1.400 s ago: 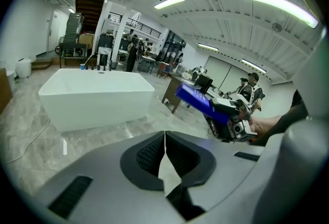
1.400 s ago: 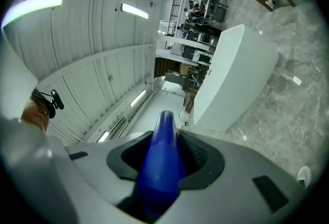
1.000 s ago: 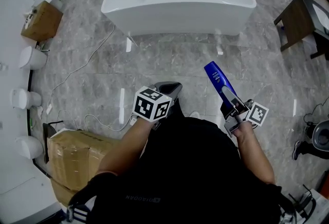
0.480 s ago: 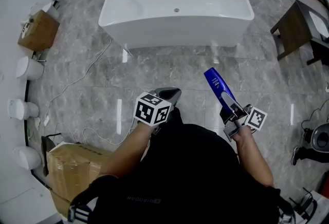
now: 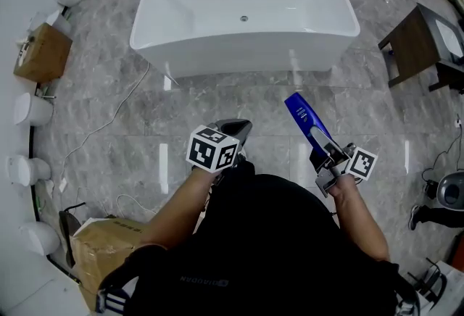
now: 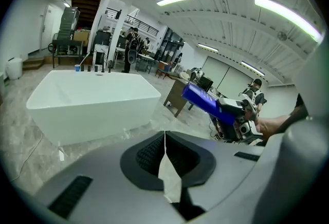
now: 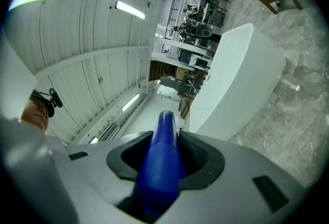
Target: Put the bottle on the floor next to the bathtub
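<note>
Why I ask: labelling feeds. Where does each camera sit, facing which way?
Head view: on the person's head, facing steeply down at bathtub, floor; shows forearms, left claw, right claw.
Left gripper view: on left claw, faces bathtub; jaws together.
Right gripper view: on right claw, faces bathtub; jaws grip blue bottle.
All share the bathtub.
</note>
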